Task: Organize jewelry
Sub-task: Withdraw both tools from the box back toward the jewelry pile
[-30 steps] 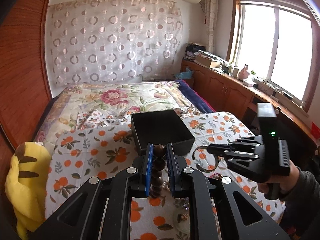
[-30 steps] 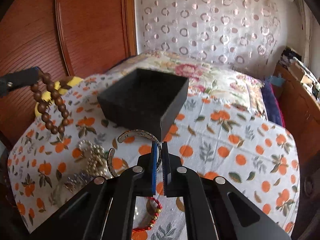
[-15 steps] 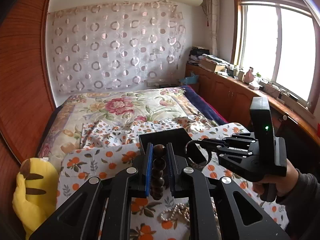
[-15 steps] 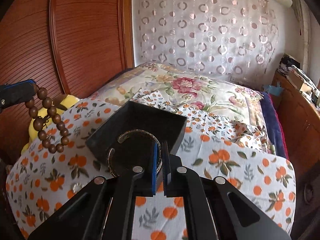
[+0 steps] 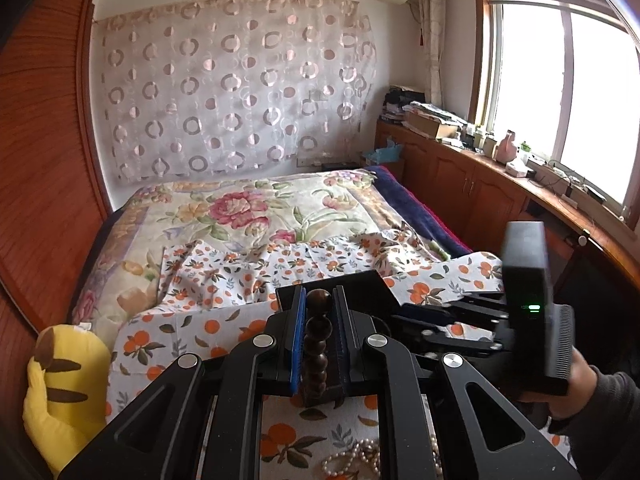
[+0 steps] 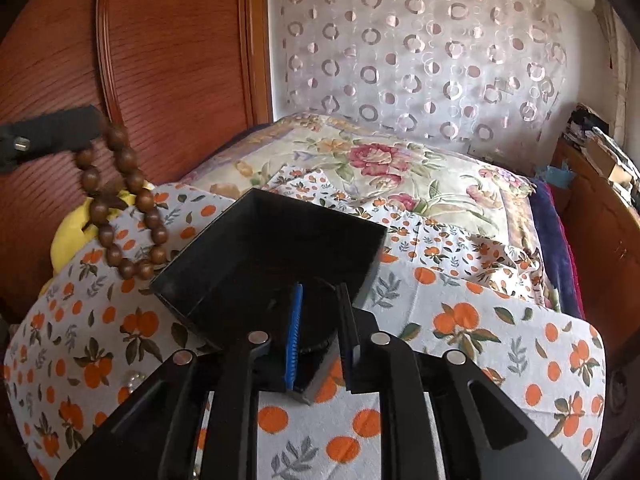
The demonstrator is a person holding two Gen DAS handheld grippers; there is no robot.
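My left gripper (image 5: 318, 300) is shut on a brown wooden bead bracelet (image 5: 318, 332), which hangs in a loop from its fingers (image 6: 145, 199) just left of the black box. The open black box (image 6: 320, 248) sits on the orange-print cloth. My right gripper (image 6: 318, 292) hovers over the box's near side, and its jaws are opening with a clear gap and nothing pressed between the pads. A dark ring (image 6: 318, 349) shows inside the box under those fingers; it looks like the bangle. In the left wrist view the right gripper (image 5: 400, 313) reaches over the box (image 5: 372, 286).
A yellow plush toy (image 5: 60, 392) lies at the bed's left edge by the wooden wall panel (image 6: 160, 60). Pearl strands (image 5: 356, 460) lie on the cloth near me. A person's hand (image 5: 576, 384) holds the right gripper. Wooden cabinets (image 5: 460, 184) line the right.
Both grippers moved forward to the black box. The right jaws, shut on the silver bangle earlier, have parted and the bangle is no longer pinched. The left still grips the beads.
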